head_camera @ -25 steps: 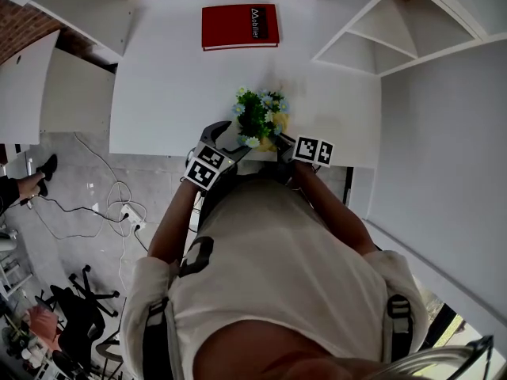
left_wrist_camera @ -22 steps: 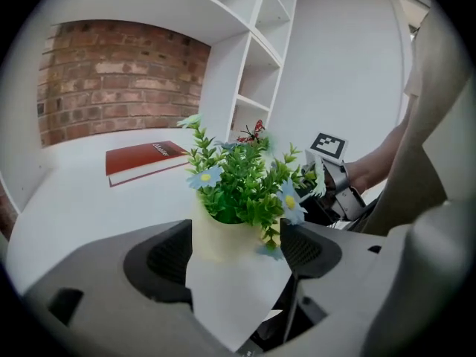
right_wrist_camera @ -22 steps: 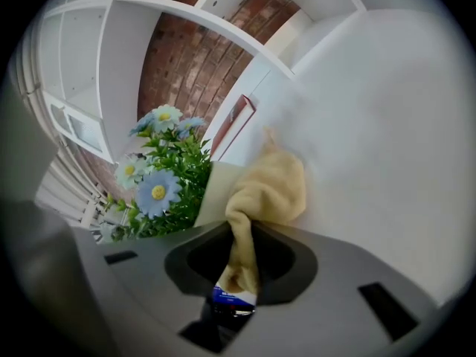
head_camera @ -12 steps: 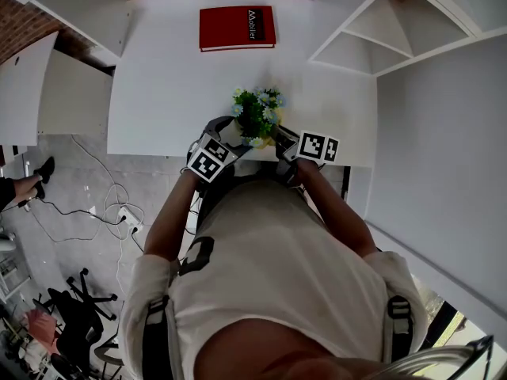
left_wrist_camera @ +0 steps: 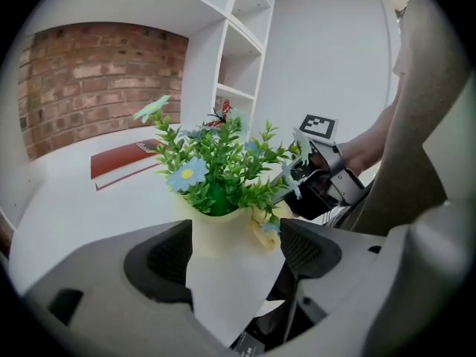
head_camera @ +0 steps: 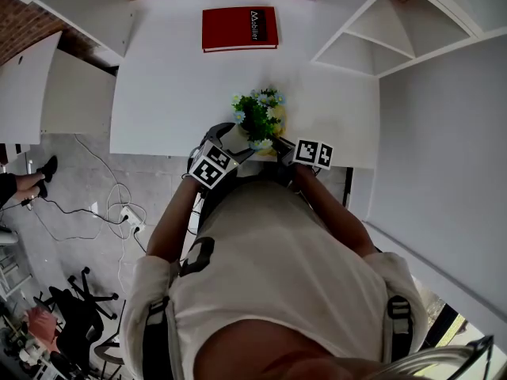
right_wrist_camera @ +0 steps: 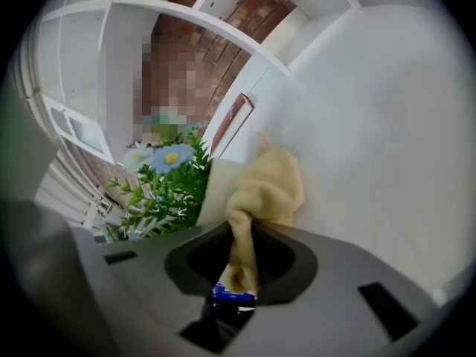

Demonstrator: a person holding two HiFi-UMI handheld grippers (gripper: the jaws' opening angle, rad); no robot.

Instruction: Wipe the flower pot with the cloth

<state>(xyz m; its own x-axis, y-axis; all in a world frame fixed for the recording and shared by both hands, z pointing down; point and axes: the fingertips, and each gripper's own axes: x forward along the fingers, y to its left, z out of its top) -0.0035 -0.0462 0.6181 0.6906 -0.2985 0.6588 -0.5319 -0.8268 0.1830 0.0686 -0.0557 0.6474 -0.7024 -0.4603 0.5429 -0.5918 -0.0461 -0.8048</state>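
Note:
A pale flower pot with green leaves and blue flowers stands near the front edge of the white table. My left gripper has just been opening its jaws. They stand wide on either side of the pot's body, and I see no squeeze on it. In the head view the left gripper sits at the pot's left. My right gripper is shut on a yellow cloth, whose bunched end lies against the pot's side. The cloth also shows at the pot's right, just below the rim.
A red book lies at the back of the table. White shelves stand to the right, a brick wall behind. The table's front edge runs just under the pot. Cables and chairs lie on the floor at the left.
My left gripper has moved in closer around the pot's left side. The right gripper with the cloth has stayed against the pot's right side.

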